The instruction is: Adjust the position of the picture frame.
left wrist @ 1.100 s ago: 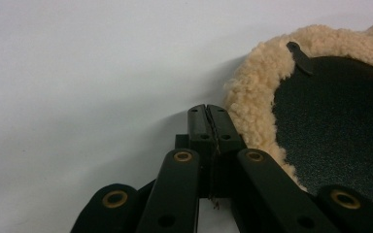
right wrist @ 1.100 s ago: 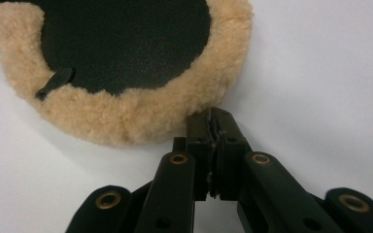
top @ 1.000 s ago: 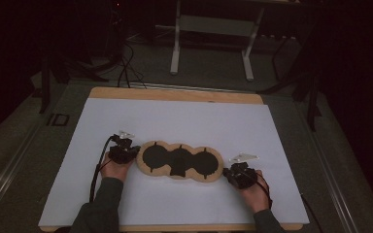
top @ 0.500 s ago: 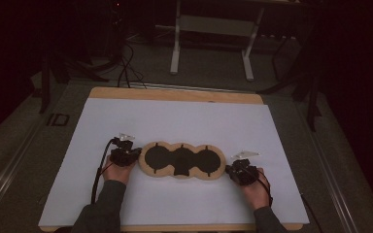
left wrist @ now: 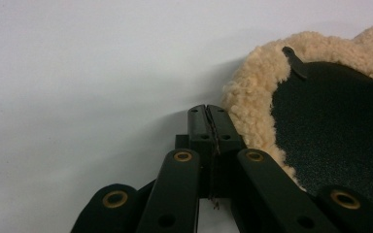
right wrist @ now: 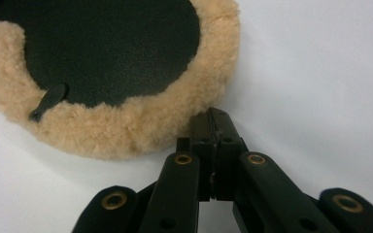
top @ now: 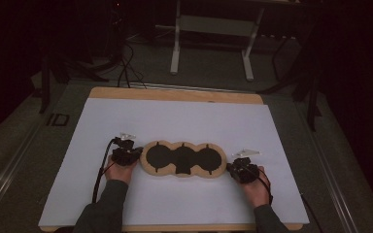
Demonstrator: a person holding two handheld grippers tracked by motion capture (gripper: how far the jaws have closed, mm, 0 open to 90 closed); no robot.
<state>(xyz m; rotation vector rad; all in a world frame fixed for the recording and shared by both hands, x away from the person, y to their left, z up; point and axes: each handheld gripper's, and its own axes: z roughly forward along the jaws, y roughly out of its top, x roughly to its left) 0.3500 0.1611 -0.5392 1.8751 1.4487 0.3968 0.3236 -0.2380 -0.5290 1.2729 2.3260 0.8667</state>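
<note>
Left gripper (top: pixel 137 152): fingers clenched, holding nothing, touching the fleece pad (top: pixel 183 159).
Right gripper (top: pixel 229 167): likewise clenched, empty.
Risk: pad probably sliding on the worktop (top: pixel 175 116) if nudged.

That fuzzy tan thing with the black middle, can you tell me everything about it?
The fuzzy pad lies flat on the white sheet. It is shaped like three joined rounds, with a woolly tan rim around a black, grainy middle and small black tabs at the rim. The left gripper and right gripper, jaws shut, sit at its two ends, against the fleece.

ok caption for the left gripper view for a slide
Left gripper, jaws shut on nothing, beside the fleece rim of a three-lobed pad on a white sheet.
</note>
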